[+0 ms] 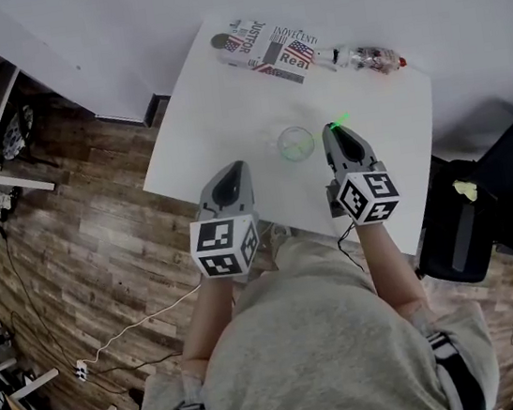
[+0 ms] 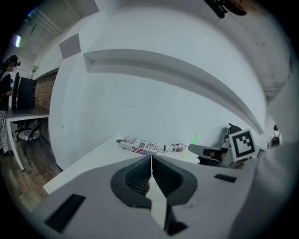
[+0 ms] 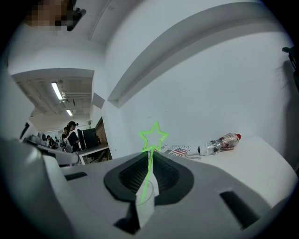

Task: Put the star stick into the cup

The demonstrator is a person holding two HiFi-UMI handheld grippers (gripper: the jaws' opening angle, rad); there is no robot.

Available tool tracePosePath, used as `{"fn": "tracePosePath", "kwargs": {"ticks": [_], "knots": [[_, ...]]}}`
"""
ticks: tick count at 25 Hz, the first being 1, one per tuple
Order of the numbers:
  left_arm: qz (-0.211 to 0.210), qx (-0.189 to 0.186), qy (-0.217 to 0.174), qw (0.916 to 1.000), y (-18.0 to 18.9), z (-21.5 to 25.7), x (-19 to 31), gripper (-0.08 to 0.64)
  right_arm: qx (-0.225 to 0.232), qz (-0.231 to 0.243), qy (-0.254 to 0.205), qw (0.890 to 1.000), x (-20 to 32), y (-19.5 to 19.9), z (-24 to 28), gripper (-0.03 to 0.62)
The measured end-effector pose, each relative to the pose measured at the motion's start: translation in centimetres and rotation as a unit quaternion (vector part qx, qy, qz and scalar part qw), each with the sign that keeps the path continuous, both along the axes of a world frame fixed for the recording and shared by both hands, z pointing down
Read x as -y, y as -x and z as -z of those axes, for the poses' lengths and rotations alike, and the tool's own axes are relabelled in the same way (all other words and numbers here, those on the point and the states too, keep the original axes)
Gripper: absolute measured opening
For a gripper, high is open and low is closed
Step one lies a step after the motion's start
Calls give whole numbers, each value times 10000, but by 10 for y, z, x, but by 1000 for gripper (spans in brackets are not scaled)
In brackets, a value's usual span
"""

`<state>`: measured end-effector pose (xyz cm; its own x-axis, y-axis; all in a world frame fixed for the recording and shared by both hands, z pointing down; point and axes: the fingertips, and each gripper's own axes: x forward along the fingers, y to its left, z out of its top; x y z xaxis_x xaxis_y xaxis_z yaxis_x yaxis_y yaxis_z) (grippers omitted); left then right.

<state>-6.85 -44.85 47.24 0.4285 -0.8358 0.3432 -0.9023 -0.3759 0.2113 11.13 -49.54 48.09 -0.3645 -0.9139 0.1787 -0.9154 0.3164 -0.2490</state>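
Note:
A clear cup [image 1: 295, 143] stands upright on the white table [image 1: 215, 110], just left of my right gripper [image 1: 332, 129]. That gripper is shut on the thin green star stick [image 3: 153, 136]. The stick runs up between the jaws, and its star shows past the fingertips. In the head view the star stick [image 1: 339, 122] pokes out at the gripper's tip, to the right of the cup and outside it. My left gripper [image 1: 232, 168] hovers near the table's front edge, left of the cup, shut with nothing in it. The left gripper view shows its jaws closed to a thin slit.
A box printed with flags and newsprint [image 1: 268, 51] and a plastic bottle [image 1: 370, 58] lie along the table's far edge. A black chair [image 1: 484, 205] stands right of the table. Wooden floor with a white cable [image 1: 132, 330] lies to the left.

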Motion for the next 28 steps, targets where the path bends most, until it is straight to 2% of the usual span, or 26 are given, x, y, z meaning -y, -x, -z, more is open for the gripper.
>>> {"fn": "tracePosePath", "kwargs": {"ticks": [18, 28], "knots": [[21, -28, -44, 10000, 1, 9, -36, 9, -38, -266, 181, 9995, -21, -18, -13, 37], [37, 0, -74, 10000, 1, 13, -62, 9, -59, -179, 306, 9994, -40, -16, -24, 41]]}}
